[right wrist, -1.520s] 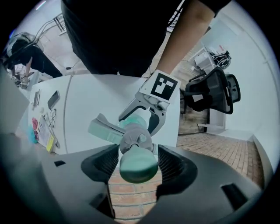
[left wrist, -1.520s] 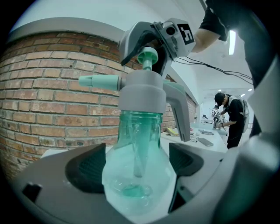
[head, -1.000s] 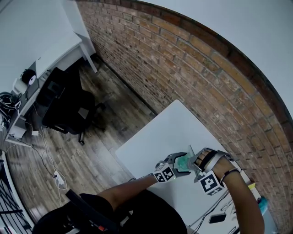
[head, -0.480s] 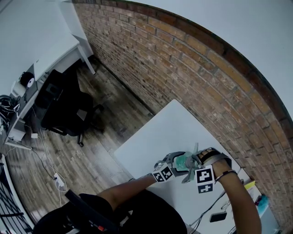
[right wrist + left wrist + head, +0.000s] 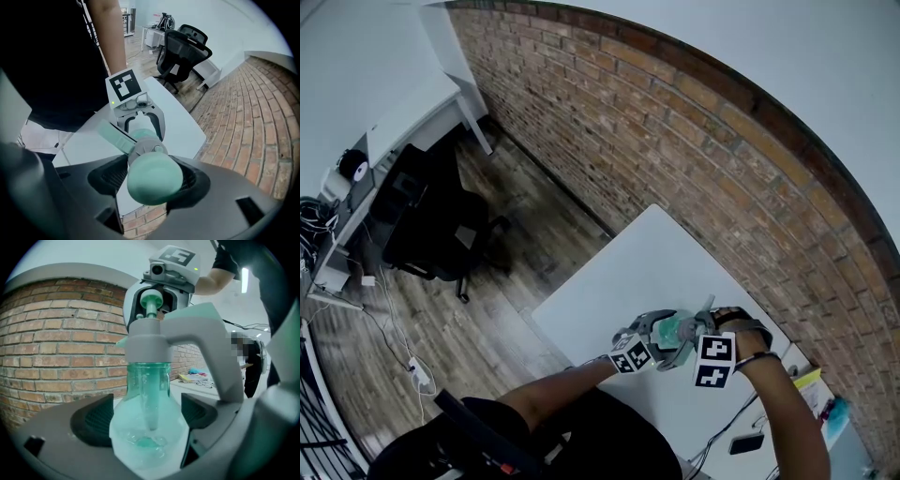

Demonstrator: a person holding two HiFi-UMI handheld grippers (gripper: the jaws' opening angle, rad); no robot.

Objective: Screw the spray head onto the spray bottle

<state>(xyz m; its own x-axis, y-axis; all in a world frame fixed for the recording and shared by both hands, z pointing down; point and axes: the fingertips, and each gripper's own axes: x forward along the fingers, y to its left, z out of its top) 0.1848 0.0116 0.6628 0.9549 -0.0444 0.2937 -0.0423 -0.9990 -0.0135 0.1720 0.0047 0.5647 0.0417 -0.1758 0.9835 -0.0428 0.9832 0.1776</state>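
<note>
**Both hand-held grippers clamped on the spray bottle, one on the body and one on the head**

The left hand-held gripper has its jaws closed partway round the rounded body of the translucent teal spray bottle. A dark pad presses on each side and the bottle stands upright between them. On the bottle's neck sits the grey spray head, its trigger sloping down to the right in the left gripper view.

The right hand-held gripper comes straight down from above. Its jaws stand fairly wide but are closed on the pale teal top of the spray head, with a pad touching each side.

In the head view the two grippers meet over the near right part of the white surface, with the bottle between them. Whether the bottle's base touches the surface cannot be told.

A brick wall runs along the far side of the surface. A black office chair stands on the wooden floor well off to the left.
</note>
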